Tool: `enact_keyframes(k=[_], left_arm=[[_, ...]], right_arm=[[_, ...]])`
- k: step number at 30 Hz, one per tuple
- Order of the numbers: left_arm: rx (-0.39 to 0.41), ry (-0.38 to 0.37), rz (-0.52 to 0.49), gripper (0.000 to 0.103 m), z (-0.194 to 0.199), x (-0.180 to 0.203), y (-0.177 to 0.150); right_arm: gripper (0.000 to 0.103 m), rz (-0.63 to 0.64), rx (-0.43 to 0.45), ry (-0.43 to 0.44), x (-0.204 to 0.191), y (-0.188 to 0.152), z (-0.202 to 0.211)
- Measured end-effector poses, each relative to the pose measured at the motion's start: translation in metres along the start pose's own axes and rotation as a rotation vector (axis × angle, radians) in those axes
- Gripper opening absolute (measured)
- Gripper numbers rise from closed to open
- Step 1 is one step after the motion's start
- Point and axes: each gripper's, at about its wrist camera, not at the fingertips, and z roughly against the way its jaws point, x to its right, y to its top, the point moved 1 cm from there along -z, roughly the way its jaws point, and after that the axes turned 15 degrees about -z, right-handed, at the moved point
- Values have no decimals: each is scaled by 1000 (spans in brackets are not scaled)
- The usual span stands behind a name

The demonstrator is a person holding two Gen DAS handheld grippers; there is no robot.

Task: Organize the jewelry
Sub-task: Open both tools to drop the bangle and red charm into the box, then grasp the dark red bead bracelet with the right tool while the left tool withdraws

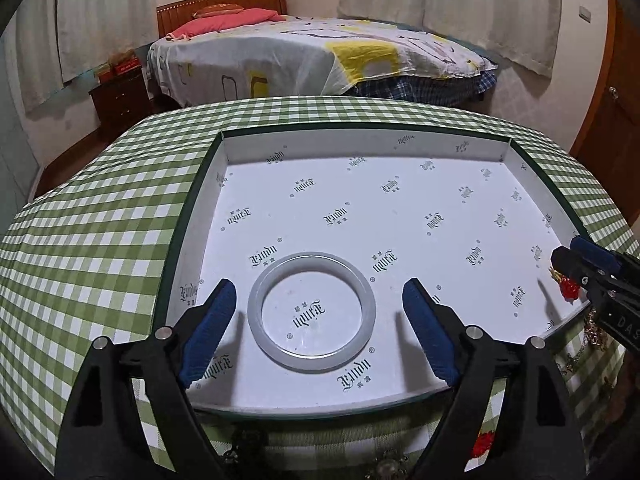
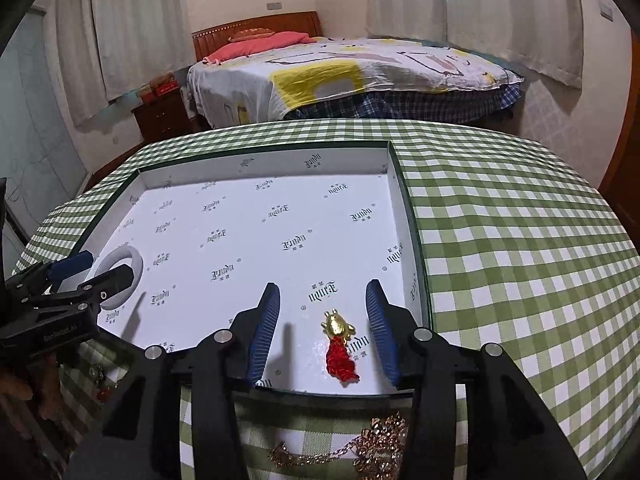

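Jade-pale bangle [image 1: 311, 312] lies in the tray [image 1: 360, 138] at 6 o'clock, between the wide-open, empty left tool [image 1: 318, 322]. Right tool [image 2: 323, 330], also open and empty, straddles the gold charm [image 2: 338, 326]; closing carelessly could flick either piece out.

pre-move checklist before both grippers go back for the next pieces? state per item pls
1. Pale translucent bangle lies flat on the floor of the white-lined printed box: ok.
2. Left gripper open, fingers apart on either side of the bangle, not touching it: ok.
3. Gold charm with red tassel lies inside the box near its front right corner: ok.
4. Right gripper open, clear of the charm: ok.
5. Gold chain necklace waits on the green checked tablecloth outside the box: ok.
6. Whether the chain is tangled: cannot tell.
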Motion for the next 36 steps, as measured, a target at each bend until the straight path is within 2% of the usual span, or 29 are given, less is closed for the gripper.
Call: enact_keyframes(k=[8, 21, 29, 30, 32, 36], left_arm=[[22, 20, 6, 83, 34, -5, -13], [6, 58, 16, 83, 108, -25, -72], [-21, 91, 41, 83, 136, -40, -106], [-25, 94, 45, 83, 138, -41, -109], [-30, 101, 54, 83, 140, -43, -113], [-32, 116, 64, 83, 144, -46, -117]], right_arm=[[45, 8, 19, 15, -10, -17, 30], [45, 47, 15, 36, -36, -67, 78], [45, 83, -9, 44, -52, -94, 90], [46, 84, -15, 45, -54, -96, 89], [56, 88, -18, 43, -56, -104, 90], [60, 104, -22, 36, -58, -112, 88]])
